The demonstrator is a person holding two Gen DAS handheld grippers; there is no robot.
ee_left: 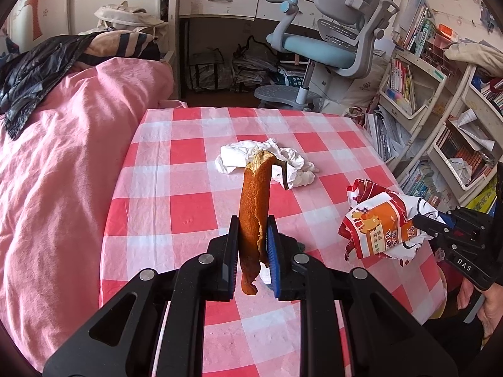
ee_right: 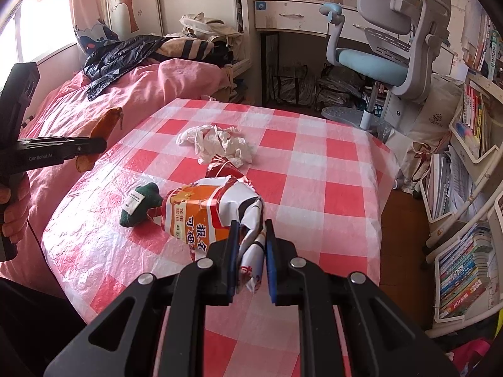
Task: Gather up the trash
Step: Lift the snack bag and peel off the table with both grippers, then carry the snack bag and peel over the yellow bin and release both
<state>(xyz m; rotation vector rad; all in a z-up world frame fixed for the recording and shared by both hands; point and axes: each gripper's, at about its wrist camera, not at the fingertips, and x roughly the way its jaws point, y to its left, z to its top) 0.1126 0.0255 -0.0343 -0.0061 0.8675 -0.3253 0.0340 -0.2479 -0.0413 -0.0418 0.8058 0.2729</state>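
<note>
Left hand-held gripper [ee_left: 251, 220] clamps orange peel strip [ee_left: 253, 194] upright above desk [ee_left: 188, 157]. Right hand-held gripper [ee_right: 250, 226] pinches crumpled snack wrapper [ee_right: 210, 210], near right. White tissue wad [ee_right: 217, 144] lies farther, centre.

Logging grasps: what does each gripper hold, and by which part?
Left gripper: orange peel, near its lower end. Right gripper: snack wrapper, by its crumpled near edge.
</note>
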